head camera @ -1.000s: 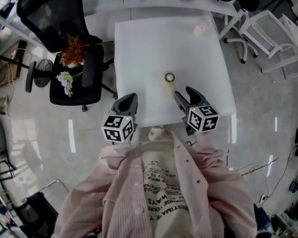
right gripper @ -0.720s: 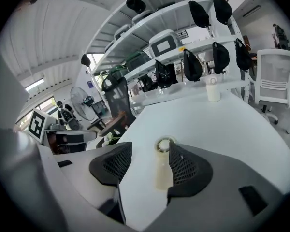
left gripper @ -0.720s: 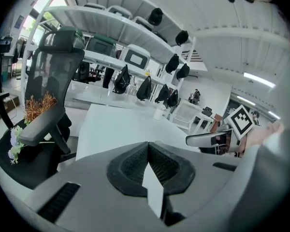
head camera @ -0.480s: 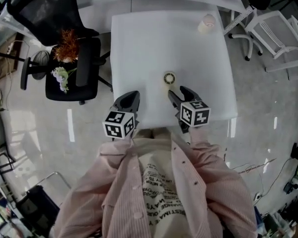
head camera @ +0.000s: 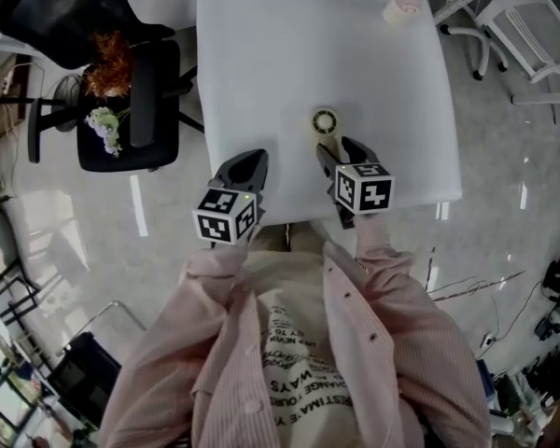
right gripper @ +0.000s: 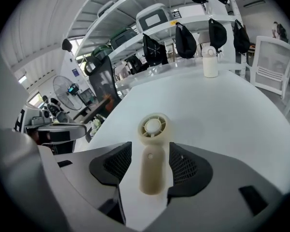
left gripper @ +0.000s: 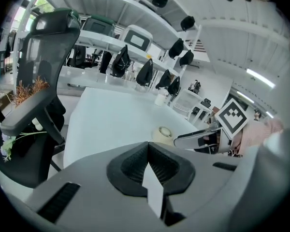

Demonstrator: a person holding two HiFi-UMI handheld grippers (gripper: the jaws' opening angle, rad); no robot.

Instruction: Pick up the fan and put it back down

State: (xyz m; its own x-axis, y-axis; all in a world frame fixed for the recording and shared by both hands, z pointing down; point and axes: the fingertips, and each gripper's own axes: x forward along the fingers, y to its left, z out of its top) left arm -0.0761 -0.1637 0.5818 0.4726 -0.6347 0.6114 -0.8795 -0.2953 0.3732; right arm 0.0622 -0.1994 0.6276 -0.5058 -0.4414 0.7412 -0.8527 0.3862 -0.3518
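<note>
Right gripper [head camera: 337,152] has its jaws spread, one on each side of the handle of the fan [right gripper: 152,129], and I see no contact yet. The fan lies flat on the white bench [head camera: 261,63], head pointing away from the person and handle end toward them. Left gripper [head camera: 246,160] sits left of the fan and apart from it, jaws pressed together on nothing. Risks: the handle looks like smooth rounded plastic on a slick top, so an off-centre close would likely push it sideways and skid or spin the fan instead of pinching it. The grab also looks set low on the handle, so the head may droop or pivot in the jaws on lift. The bench edge is close behind the fan on the person's side, so a nudge that way could send it off. Surface is plain, matte white and uncluttered, with only a small white bottle [head camera: 402,6] well beyond the fan at the far corner. Room: glossy grey floor [head camera: 65,241]; a black office chair [head camera: 145,101] carrying flowers [head camera: 105,73] far left of the fan; shelves with dark bags [right gripper: 183,37] beyond it.
</note>
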